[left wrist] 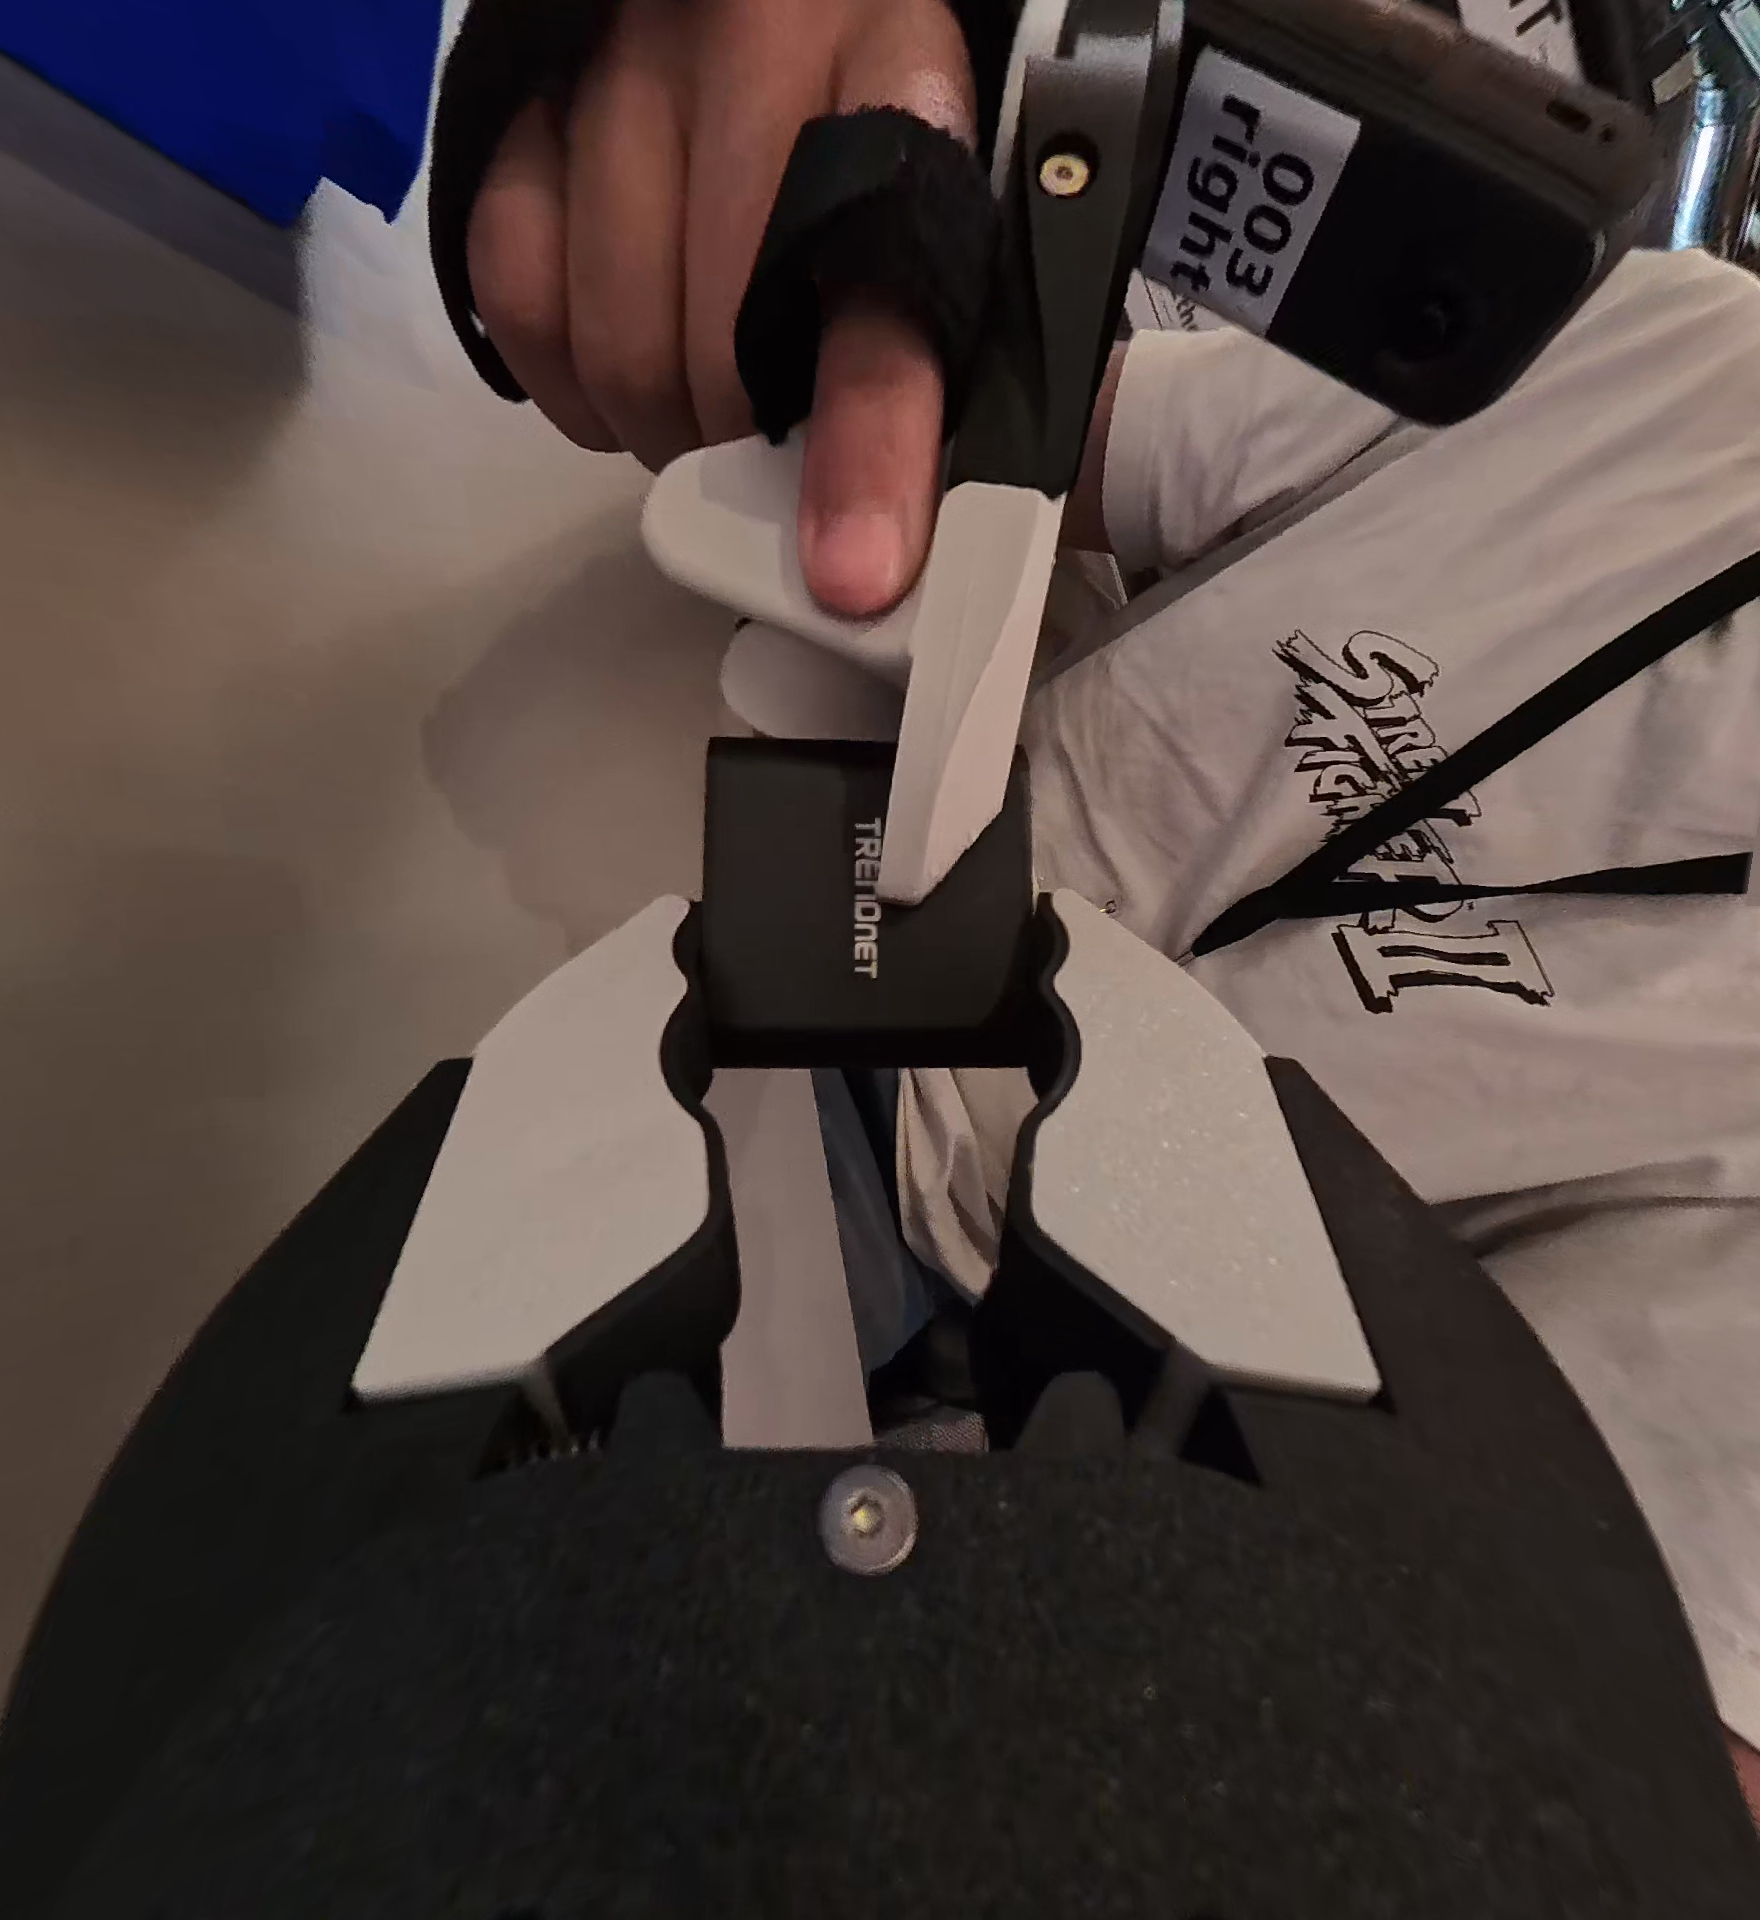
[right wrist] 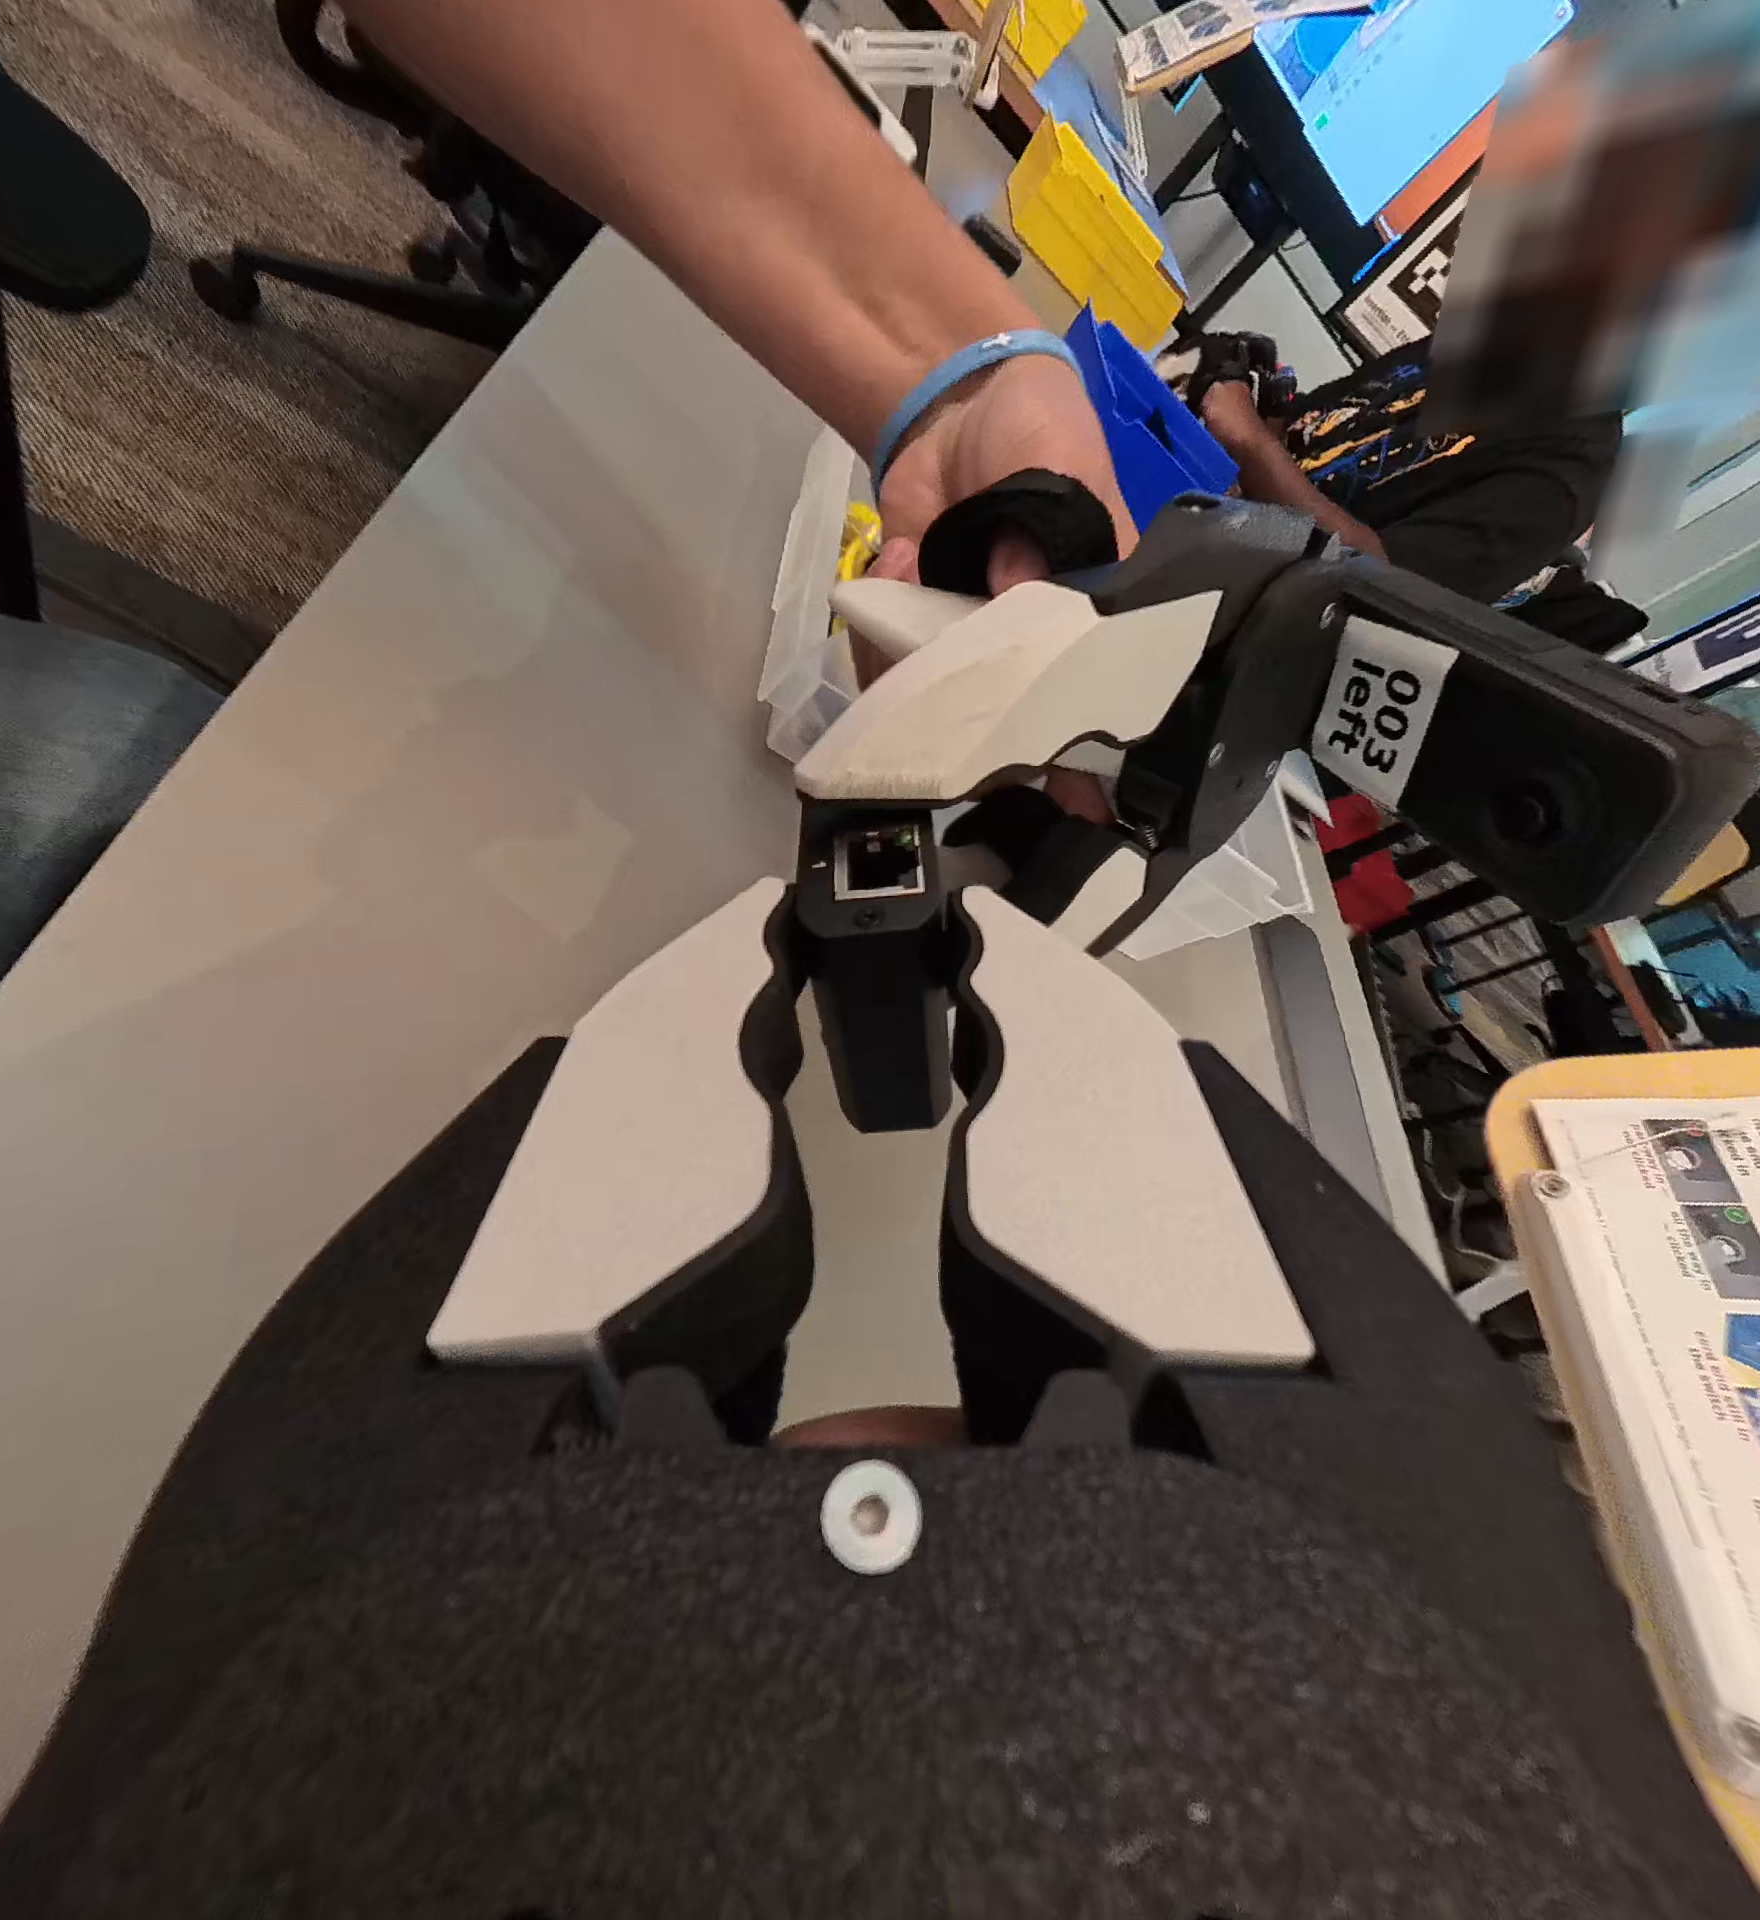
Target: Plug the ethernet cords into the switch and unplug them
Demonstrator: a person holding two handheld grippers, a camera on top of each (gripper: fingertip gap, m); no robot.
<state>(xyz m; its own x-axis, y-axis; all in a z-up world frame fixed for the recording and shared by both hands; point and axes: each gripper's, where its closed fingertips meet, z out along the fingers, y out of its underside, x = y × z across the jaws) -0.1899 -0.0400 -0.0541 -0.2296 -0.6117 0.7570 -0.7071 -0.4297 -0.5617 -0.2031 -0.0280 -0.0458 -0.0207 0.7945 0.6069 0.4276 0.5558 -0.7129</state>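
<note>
Above the pale table (right wrist: 460, 727), the black switch (left wrist: 834, 914) is held off the surface by both tools. Left of the switch, the left gripper (left wrist: 860, 982) clamps its broad faces across the width, likely to steady it. Right of the switch, the right gripper (right wrist: 871, 935) pinches the thin edges, leaving the empty port (right wrist: 881, 862) exposed. No ethernet cord shows, so plugging seems not yet begun.

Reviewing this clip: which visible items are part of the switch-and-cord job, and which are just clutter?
Job:
black switch, held across its width by the left gripper and across its thin sides by the right gripper; its empty port.

Clutter:
yellow bins, blue bin, clear plastic box, instruction sheet.
</note>
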